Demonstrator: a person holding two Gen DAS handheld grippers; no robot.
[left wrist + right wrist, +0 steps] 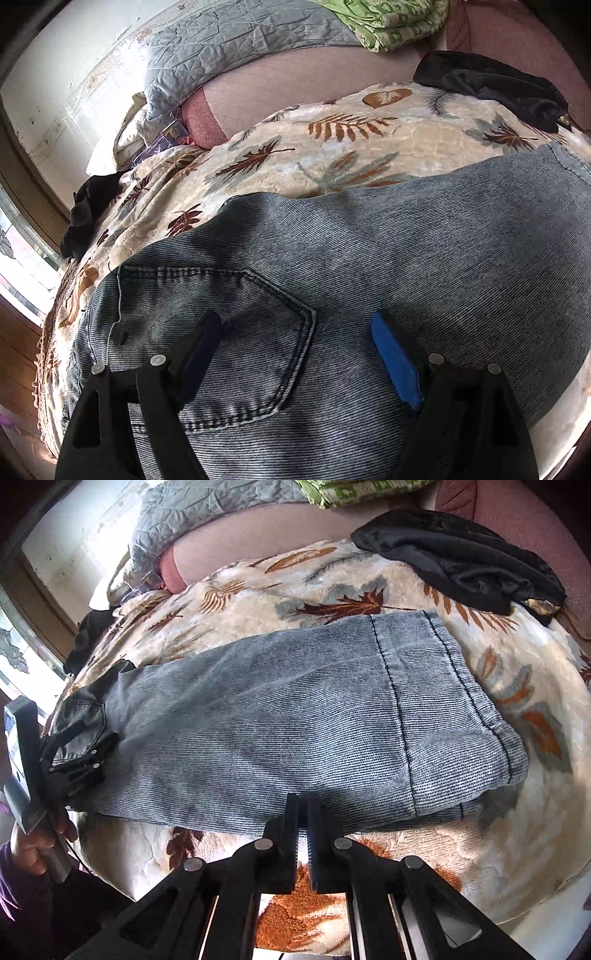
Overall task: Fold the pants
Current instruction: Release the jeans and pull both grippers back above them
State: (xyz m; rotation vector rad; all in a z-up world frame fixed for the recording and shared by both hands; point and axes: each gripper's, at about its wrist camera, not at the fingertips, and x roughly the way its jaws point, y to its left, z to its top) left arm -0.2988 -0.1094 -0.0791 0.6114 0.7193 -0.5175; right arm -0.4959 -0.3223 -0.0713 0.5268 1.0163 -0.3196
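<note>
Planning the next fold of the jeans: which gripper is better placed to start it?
Probably the left gripper: it's open, fingers straddling the back pocket at the waist end of the jeans. The right gripper is shut at their near edge.

Ribbed matt denim pants [280, 723] — on plush fleece blanket [524, 812]

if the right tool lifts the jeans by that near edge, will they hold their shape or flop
Likely flop: the jeans lie limp and rippled over the leaf blanket, so unheld parts should sag. Probably heavyish, since the denim looks thick and lies doubled at the hem. The plush pile may drag rather than let them slide.
</note>
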